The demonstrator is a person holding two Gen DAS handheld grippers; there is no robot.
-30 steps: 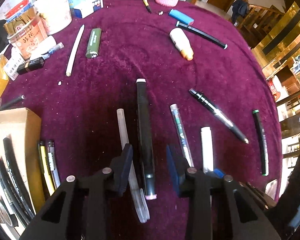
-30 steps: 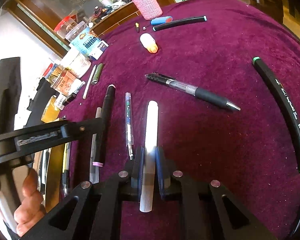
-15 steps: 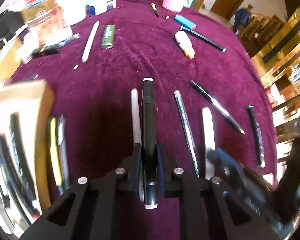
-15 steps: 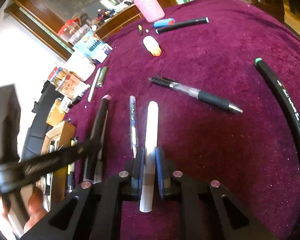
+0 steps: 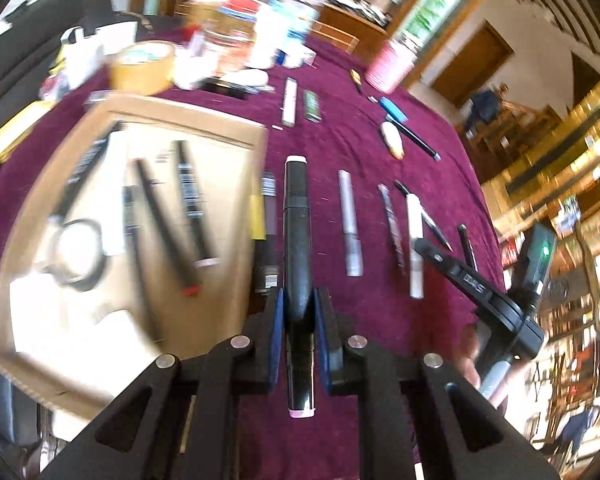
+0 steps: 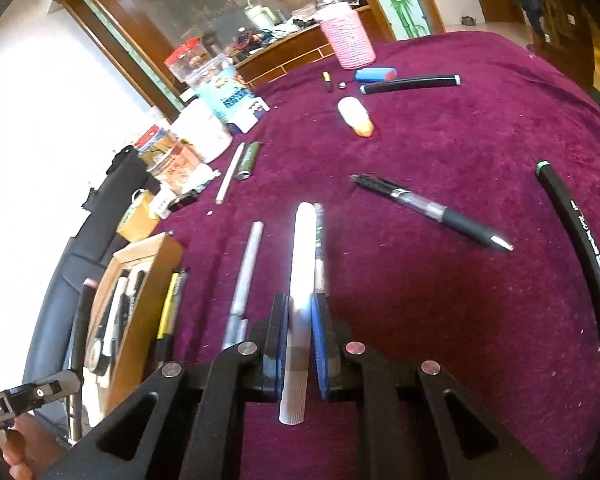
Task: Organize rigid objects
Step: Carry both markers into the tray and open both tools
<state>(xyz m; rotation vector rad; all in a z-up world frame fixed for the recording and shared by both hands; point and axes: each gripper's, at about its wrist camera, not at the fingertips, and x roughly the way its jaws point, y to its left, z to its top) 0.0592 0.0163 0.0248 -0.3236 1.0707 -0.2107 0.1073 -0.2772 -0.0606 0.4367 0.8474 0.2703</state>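
Note:
My left gripper (image 5: pixel 299 308) is shut on a black marker with pink ends (image 5: pixel 296 220), held in the air beside the right wall of an open cardboard box (image 5: pixel 220 132) that holds several dark pens. In the right wrist view that marker (image 6: pixel 85 300) hangs left of the box (image 6: pixel 148 292). My right gripper (image 6: pixel 300 320) is shut on a white pen (image 6: pixel 304 248), slightly above the maroon cloth. A silver pen (image 6: pixel 248 272) lies left of it and a patterned pen (image 6: pixel 320 240) is right behind it.
A yellow pen (image 6: pixel 168 304) lies against the box. On the cloth are a clear-barrelled black pen (image 6: pixel 432 210), a green-capped black marker (image 6: pixel 580 248), a green lighter (image 6: pixel 249 160), a white stick (image 6: pixel 230 174) and a white-orange tube (image 6: pixel 356 116). Jars and a pink-wrapped jar (image 6: pixel 346 40) line the far edge.
My left gripper closed on the black marker, lifted it off the cloth and swung it left toward the box. The right gripper rose a little with the white pen.

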